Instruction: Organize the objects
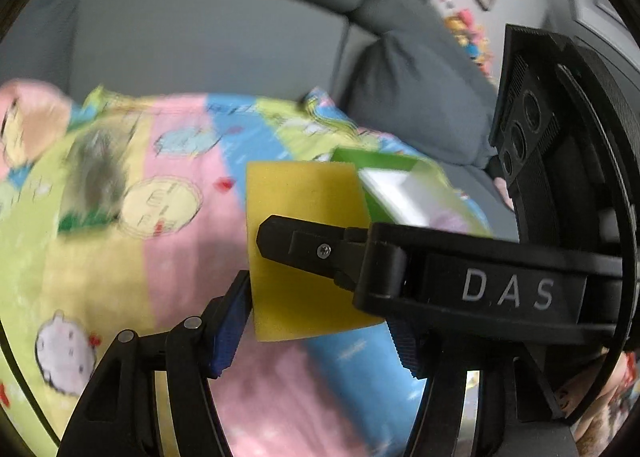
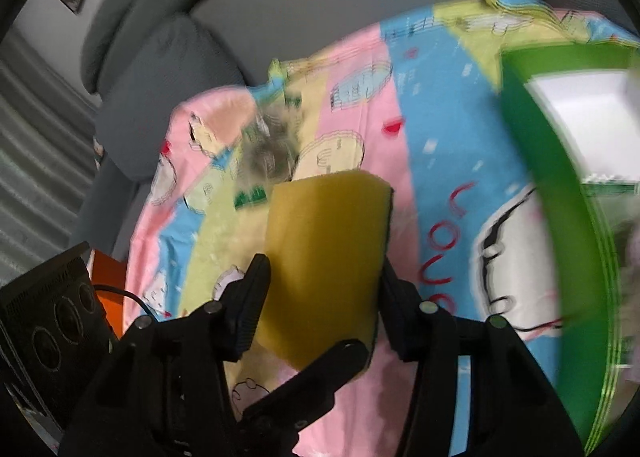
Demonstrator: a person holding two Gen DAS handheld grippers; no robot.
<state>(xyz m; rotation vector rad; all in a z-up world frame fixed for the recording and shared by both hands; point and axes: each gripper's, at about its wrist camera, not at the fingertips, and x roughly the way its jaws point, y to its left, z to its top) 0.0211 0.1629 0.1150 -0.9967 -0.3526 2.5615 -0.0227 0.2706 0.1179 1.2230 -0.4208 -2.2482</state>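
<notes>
Yellow sponge is clamped by both claws at once: the left gripper and the right gripper each squeeze it, held up over the cartoon blanket — just left of the green box. My worry: if the two hands pull different ways, the soft foam could twist free — missing the box.

A yellow sponge is seen over a cloth striped pink, blue and yellow with cartoon prints. A green box with white inside is shown at three o'clock, a grey sofa at twelve.
</notes>
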